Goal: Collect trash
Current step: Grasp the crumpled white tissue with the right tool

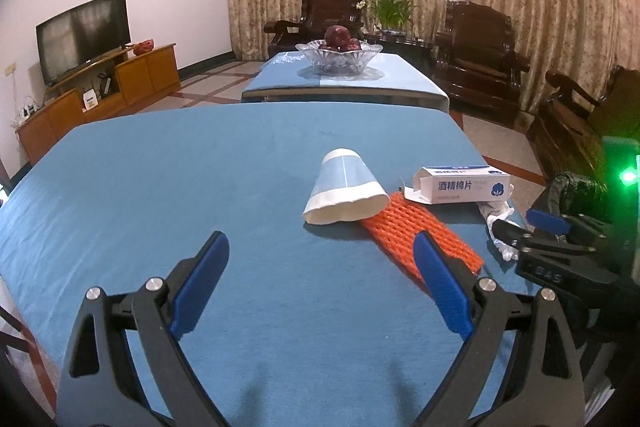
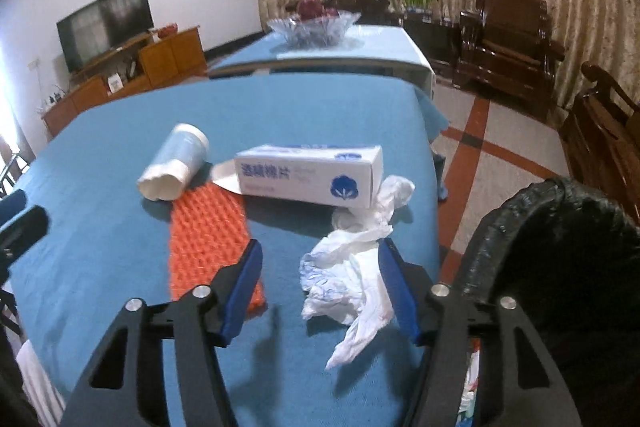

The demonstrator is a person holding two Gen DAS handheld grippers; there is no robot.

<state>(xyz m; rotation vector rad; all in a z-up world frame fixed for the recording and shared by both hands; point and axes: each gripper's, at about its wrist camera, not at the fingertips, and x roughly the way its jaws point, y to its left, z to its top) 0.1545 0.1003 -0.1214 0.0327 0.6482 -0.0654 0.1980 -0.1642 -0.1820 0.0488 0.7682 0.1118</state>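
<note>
Left gripper [image 1: 322, 259]: I read the jaws as spread wide, nothing between the blue pads, hovering over bare blue tablecloth [image 1: 160, 187] short of the paper cup.
Right gripper [image 2: 320, 267]: I see it parted too, one pad on each side of the crumpled white plastic wrapper [image 2: 352, 275]; the right pad looks to touch the wrapper's edge, but I cannot tell for sure, and it is not clamped.
Landmark: I take the paper cup [image 1: 344, 193] as reference; it lies on its side, blue with white bands, mouth toward my cameras.
Orange foam fruit net [image 1: 420, 237]: runs from under the cup's mouth toward me, flat on the cloth; its near end passes behind the left gripper's right pad.
Alcohol swab box [image 1: 464, 185]: white and blue carton just right of the cup, lying on its long side, end flap open toward the cup.
Wrapper, by the cup: right of it and nearer me, past the carton, close to the table's right edge; its far end touches the box.
Trash bin [image 2: 560, 247]: black-lined, off the table's right edge, well right of the cup, beside the right gripper.
Background: glass fruit bowl [image 1: 339, 57] with red apples on a second blue-topped table beyond the cup.
</note>
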